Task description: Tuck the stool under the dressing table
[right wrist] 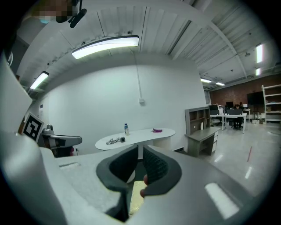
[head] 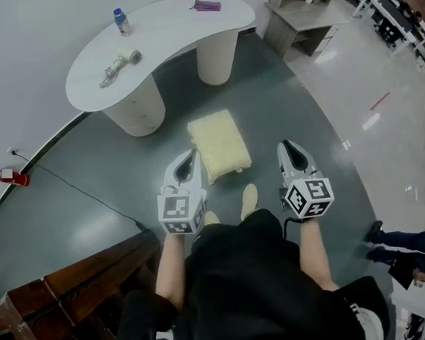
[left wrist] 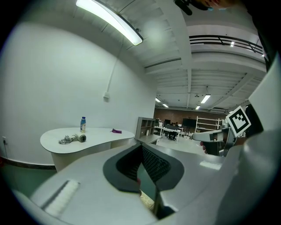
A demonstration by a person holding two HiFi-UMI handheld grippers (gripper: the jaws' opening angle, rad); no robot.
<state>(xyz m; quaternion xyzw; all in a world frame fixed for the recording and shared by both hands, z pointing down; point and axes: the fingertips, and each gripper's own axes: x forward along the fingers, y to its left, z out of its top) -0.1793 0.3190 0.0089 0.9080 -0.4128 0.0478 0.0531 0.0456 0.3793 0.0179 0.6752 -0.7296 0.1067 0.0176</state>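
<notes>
The stool [head: 219, 144], with a pale yellow cushion, stands on the dark floor just in front of the white kidney-shaped dressing table [head: 170, 35]. It is outside the table's two round legs. My left gripper [head: 190, 159] hovers at the stool's near left corner, shut and holding nothing. My right gripper [head: 288, 149] is to the right of the stool, apart from it, with its jaws nearly together and nothing between them. In the left gripper view the left gripper [left wrist: 141, 151] faces the table [left wrist: 101, 135]. In the right gripper view a strip of the cushion [right wrist: 137, 193] shows below the right gripper [right wrist: 139, 156].
A bottle [head: 122, 22], a hair dryer [head: 120, 66] and a purple item [head: 206, 6] lie on the tabletop. A grey shelf unit [head: 310, 14] stands at the back right. Dark wooden furniture [head: 67, 291] is at the near left, and a cable runs to a red object [head: 11, 176]. A person's legs [head: 407, 248] show at the right.
</notes>
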